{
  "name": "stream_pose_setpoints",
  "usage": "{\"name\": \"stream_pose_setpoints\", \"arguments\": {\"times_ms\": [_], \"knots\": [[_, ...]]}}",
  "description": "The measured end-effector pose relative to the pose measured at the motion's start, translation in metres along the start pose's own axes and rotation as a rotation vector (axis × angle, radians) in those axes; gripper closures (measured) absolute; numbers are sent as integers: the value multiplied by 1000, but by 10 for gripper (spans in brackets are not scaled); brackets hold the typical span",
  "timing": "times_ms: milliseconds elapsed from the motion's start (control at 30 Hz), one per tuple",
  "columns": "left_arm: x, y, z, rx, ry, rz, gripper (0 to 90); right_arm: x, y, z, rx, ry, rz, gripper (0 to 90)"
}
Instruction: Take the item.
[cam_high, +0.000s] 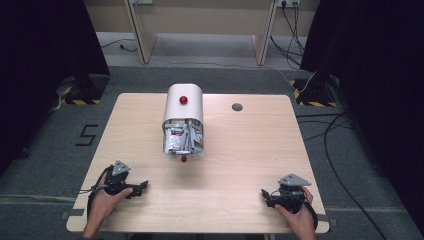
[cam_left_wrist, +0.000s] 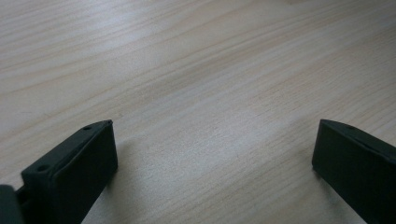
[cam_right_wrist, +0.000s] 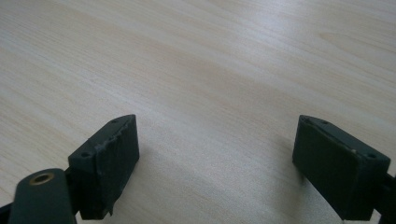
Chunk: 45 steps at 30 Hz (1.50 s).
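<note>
Wooden table (cam_high: 240, 150) bears both tools, left (cam_high: 145, 185) and right (cam_high: 263, 193), wide open, empty; white container (cam_high: 183, 120) possibly holds packets.

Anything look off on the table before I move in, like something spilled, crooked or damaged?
Nothing spilled. The white box sits slightly askew on the table, its clear drawer pulled out toward the person with packets loosely jumbled inside. In the right gripper view, one pad looks ragged at its edge. Both grippers rest open, apart from the box.

Pale matt wood-grain table (cam_high: 240, 165); glossy white plastic box (cam_high: 184, 107) at its 12 o'clock; matt black grippers.
</note>
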<state>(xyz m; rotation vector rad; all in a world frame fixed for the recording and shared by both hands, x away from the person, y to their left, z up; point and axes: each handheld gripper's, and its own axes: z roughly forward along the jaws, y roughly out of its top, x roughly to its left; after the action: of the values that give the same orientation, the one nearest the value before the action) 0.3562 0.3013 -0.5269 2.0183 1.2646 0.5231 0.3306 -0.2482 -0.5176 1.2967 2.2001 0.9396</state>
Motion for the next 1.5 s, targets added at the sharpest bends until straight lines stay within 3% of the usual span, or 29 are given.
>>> {"name": "stream_pose_setpoints", "arguments": {"times_ms": [433,733,1333,1500], "knots": [[0,-1,0,-1,0,-1,0,0,0,-1,-2,7,6,173],[0,-1,-1,0,2,-1,0,1,0,-3,-63,12,28,211],[0,-1,-1,0,2,-1,0,31,27,-13,-175,68,5,215],[0,-1,-1,0,2,-1,0,41,42,-13,-191,75,-29,221]]}}
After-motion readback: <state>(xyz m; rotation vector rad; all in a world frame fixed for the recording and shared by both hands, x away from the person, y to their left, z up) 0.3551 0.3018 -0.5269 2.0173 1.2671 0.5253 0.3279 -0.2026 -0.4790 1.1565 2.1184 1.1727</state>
